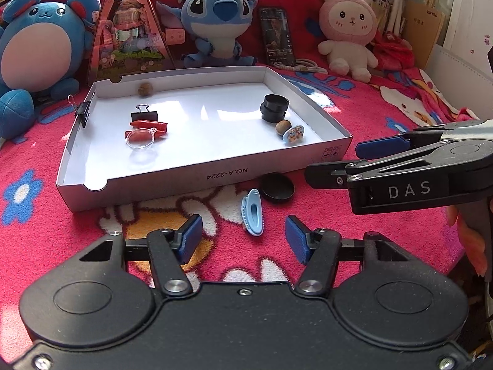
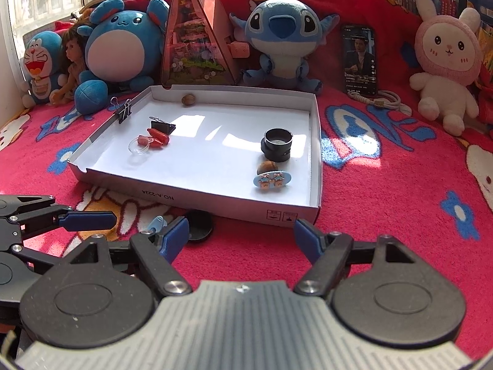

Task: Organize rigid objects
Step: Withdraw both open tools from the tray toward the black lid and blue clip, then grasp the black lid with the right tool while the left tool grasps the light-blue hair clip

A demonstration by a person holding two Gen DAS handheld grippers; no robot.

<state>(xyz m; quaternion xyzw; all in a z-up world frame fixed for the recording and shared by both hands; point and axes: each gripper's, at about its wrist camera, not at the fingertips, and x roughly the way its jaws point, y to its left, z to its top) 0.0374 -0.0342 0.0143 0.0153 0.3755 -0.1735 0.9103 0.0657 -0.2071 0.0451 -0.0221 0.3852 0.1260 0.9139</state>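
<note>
Blue hair clip lies on the red blanket, outside the white box. It sits just ahead of the left gripper, long way pointing forward. Both grippers are open and hold nothing. Right gripper is farther.

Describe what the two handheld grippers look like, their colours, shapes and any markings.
Both are black plastic with two round disc housings and silver screws. The left gripper has ribbed blue finger pads and a plain black body. The right gripper has the same blue pads but a ribbed grey centre plate. Seen side-on from the left wrist view, it carries white "DAS" lettering.
</note>
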